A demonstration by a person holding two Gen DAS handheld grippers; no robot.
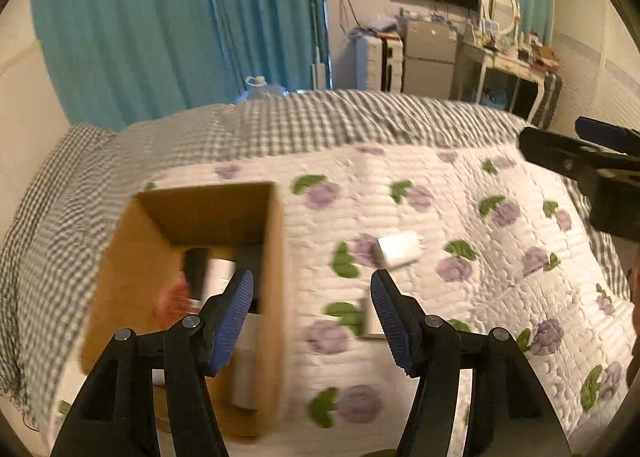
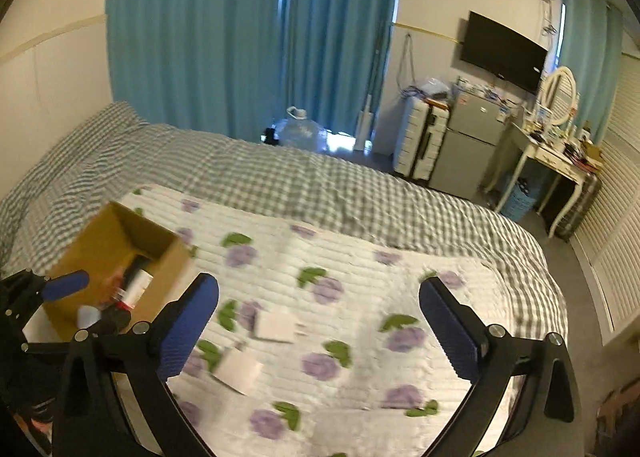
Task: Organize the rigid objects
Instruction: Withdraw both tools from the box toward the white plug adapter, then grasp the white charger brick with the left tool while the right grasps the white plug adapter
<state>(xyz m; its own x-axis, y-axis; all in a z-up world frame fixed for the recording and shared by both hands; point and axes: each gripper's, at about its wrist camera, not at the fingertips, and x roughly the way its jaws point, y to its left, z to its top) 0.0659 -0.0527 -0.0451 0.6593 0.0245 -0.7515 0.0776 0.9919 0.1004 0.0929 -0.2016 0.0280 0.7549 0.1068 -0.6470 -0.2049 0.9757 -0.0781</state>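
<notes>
An open cardboard box (image 1: 140,269) (image 2: 104,241) sits on the left of a floral quilt (image 1: 500,297) (image 2: 360,321). Inside it lie several blurred items, among them a white box (image 1: 218,277), something red (image 1: 174,299) and a dark object. Two small white boxes lie on the quilt to its right, one farther (image 1: 400,251) (image 2: 278,323) and one nearer (image 1: 370,317) (image 2: 238,369). My left gripper (image 1: 312,289) (image 2: 60,289) hangs open over the cardboard box's right wall, nothing between its blue pads. My right gripper (image 2: 320,293) (image 1: 580,153) is open wide above the quilt and holds nothing.
The quilt lies on a bed with a grey checked cover (image 2: 280,177). Behind are teal curtains (image 2: 200,29), a water jug (image 2: 298,131), a white suitcase (image 2: 420,145), a small fridge (image 2: 468,141), a wall television (image 2: 504,53) and a cluttered dressing table (image 2: 560,153).
</notes>
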